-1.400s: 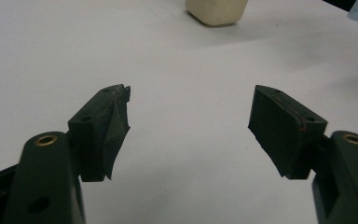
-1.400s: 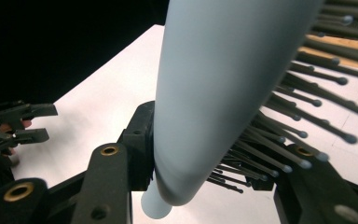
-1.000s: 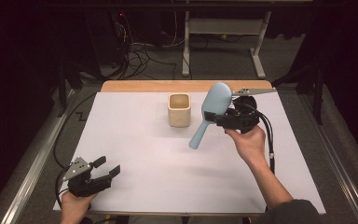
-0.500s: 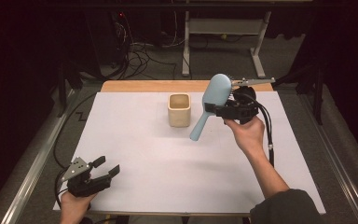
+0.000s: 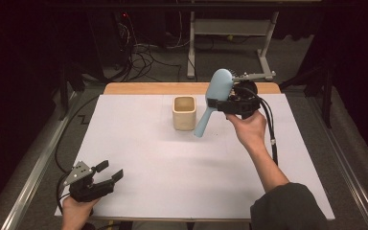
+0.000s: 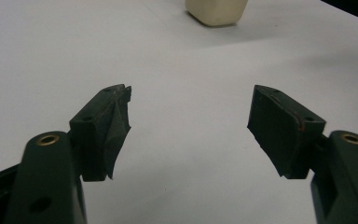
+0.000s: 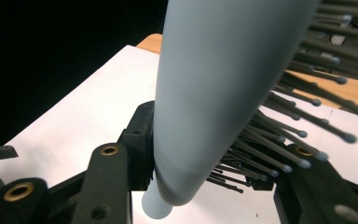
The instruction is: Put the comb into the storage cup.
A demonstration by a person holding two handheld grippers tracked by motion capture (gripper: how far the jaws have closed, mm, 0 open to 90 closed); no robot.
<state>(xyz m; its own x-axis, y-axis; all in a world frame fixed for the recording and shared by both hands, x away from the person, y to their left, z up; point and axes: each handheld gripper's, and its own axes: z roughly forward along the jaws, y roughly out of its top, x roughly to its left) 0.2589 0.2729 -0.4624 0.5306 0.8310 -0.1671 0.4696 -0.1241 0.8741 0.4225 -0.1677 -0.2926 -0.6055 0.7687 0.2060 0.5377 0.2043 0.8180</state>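
White bench (image 5: 139, 158) under me: my right gripper (image 5: 220, 104) clamps the blue hairbrush (image 5: 214, 98) just right of the beige cup (image 5: 184, 113); my left gripper (image 5: 109, 173) gapes wide, well apart

Table (image 5: 139, 158): it stands in the middle of the high view, and a sheet covers nearly all its top.
Cup (image 5: 184, 112): it stands upright on the sheet, toward the far edge, near the middle from left to right.
Hairbrush (image 5: 214, 100): it is above the table, just right of the cup, tilted, with its head up and far and its handle end down and near.
Right gripper (image 5: 220, 104): it is right of the cup and grips the hairbrush from the right.
Left gripper (image 5: 108, 175): it is at the near left corner of the table, well apart from the cup.
Cables (image 5: 146, 55): they lie on the floor behind the table.
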